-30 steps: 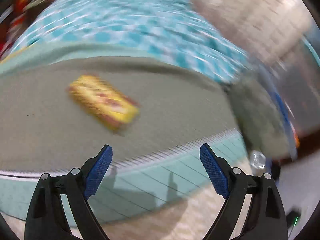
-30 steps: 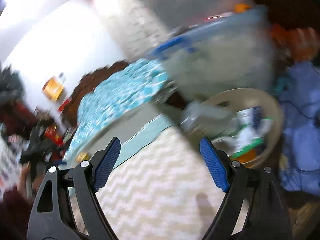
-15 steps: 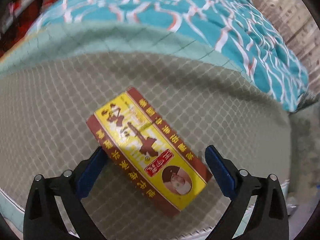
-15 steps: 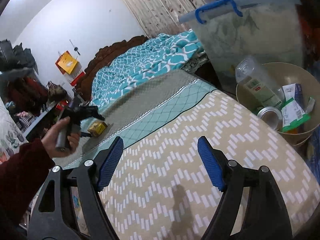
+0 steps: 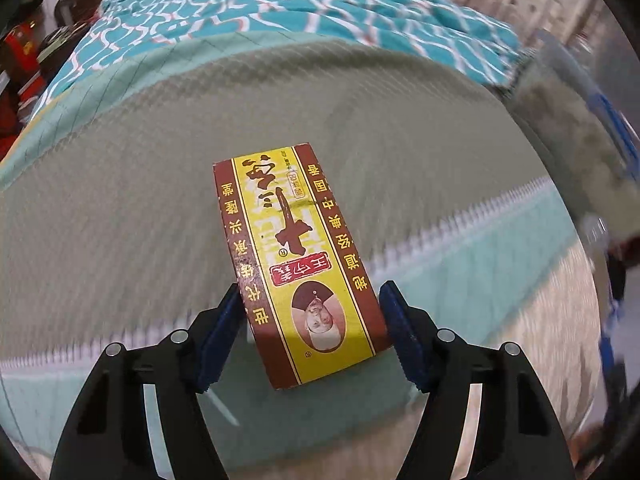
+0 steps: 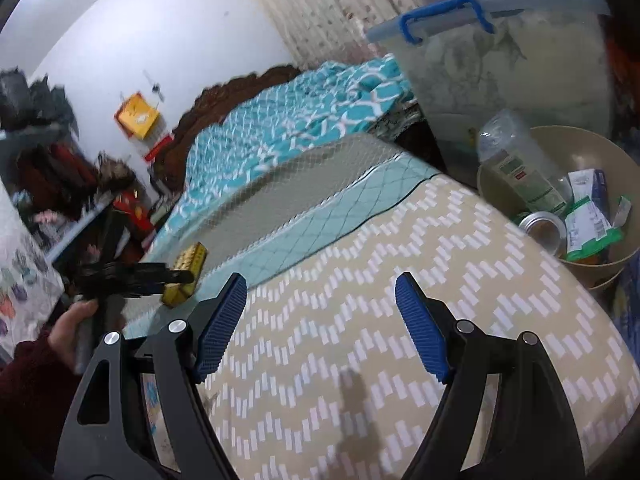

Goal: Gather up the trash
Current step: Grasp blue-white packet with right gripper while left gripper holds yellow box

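Bedspread's grey quilted panel (image 5: 120, 200) now lies below my left hand-held gripper (image 5: 312, 336).
Its jaws are closing around the yellow-and-maroon cardboard box (image 5: 296, 264), previously loose; my right hand-held gripper (image 6: 320, 328) gapes empty.

- Bed cover (image 6: 400, 320): beige with a white zigzag print, spread across the near part of the bed.
- Teal quilted band (image 6: 340, 216): bordered by a white fringe, lying between the beige cover and a grey-green mesh-textured mat (image 5: 160, 184).
- Blanket (image 6: 304, 112): turquoise with a white lattice pattern, rumpled at the far end of the bed.
- Headboard (image 6: 224, 96): dark carved wood, behind the blanket.
- Storage tub (image 6: 512, 64): translucent, lidded, with a blue clip handle, standing just beside the bed.
- Curtain (image 6: 328, 4): pale and patterned, against the white wall.
- Orange-yellow item (image 6: 138, 116): fixed on the wall; possibly a packet, too blurred to confirm.
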{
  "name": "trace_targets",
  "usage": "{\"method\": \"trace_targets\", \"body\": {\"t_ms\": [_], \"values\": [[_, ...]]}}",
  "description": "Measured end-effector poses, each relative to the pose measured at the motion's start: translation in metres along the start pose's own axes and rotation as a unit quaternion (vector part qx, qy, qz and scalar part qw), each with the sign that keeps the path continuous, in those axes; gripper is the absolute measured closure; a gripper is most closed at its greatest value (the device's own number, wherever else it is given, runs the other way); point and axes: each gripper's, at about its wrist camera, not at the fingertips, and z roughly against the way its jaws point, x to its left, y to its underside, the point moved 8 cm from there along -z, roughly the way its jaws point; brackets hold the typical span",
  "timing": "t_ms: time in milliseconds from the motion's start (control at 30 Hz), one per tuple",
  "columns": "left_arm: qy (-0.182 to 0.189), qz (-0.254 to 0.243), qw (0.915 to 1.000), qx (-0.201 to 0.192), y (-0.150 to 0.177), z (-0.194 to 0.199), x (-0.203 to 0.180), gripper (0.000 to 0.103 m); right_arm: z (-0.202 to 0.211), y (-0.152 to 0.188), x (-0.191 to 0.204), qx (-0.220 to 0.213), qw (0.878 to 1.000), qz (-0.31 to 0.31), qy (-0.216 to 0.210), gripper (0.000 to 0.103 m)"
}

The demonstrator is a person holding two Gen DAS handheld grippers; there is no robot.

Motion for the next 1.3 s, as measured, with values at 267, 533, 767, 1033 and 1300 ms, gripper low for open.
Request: {"method": "trace_targets", "body": {"t_ms": [267, 533, 767, 1033, 1300], "values": [[0.031, -0.058, 0.9978, -0.011, 0.100, 0.044, -0.012, 0.038, 0.002, 0.066, 0.076, 0.102, 0.989, 0.060, -0.090, 0.021], [0.072, -0.118, 0.9903, -0.014, 0.164, 0.065, -0.050, 0.039, 0.010, 0.123, 0.141, 0.170, 0.964, 0.153, -0.137, 0.021], [0.145, -0.109, 0.9834, -0.005, 0.184, 0.074, -0.071, 0.040, 0.012, 0.103, 0.114, 0.138, 0.976, 0.164, -0.040, 0.018], [0.088, -0.104, 0.9902, -0.028, 0.188, 0.078, -0.047, 0.039, 0.021, 0.104, 0.117, 0.129, 0.977, 0.165, -0.028, 0.017], [0.065, -0.084, 0.9936, -0.037, 0.212, 0.095, -0.014, 0.038, 0.006, 0.131, 0.145, 0.150, 0.967, 0.206, -0.032, 0.013]]}}
